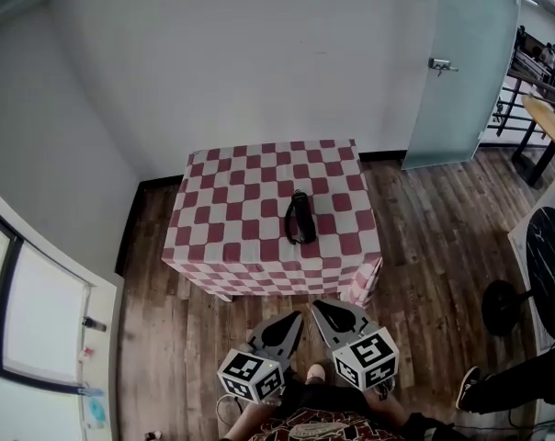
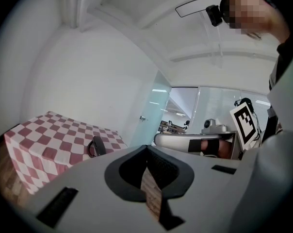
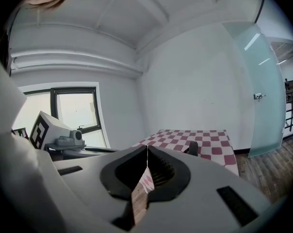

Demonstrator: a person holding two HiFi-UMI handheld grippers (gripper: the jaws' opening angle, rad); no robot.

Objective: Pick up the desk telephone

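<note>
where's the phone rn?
Head view: the telephone lies right of centre on the checkered table, beyond the left gripper and right gripper, untouched.

**Materials and finish, quick pass**

I see a checked cloth [image 1: 259, 214] over the table, red and white, matt, soft folds at the near right corner. The desk telephone [image 1: 300, 217] reads as black plastic with a slight sheen. The floor [image 1: 424, 246] is dull brown wood planking. The far wall [image 1: 259, 53] is matt white paint. The door [image 1: 466, 62] at far right is frosted glass. The left gripper [image 1: 297, 317] and right gripper [image 1: 317, 305] have smooth matt grey plastic shells; the pads [image 2: 162, 165] are black and ribbed.
</note>
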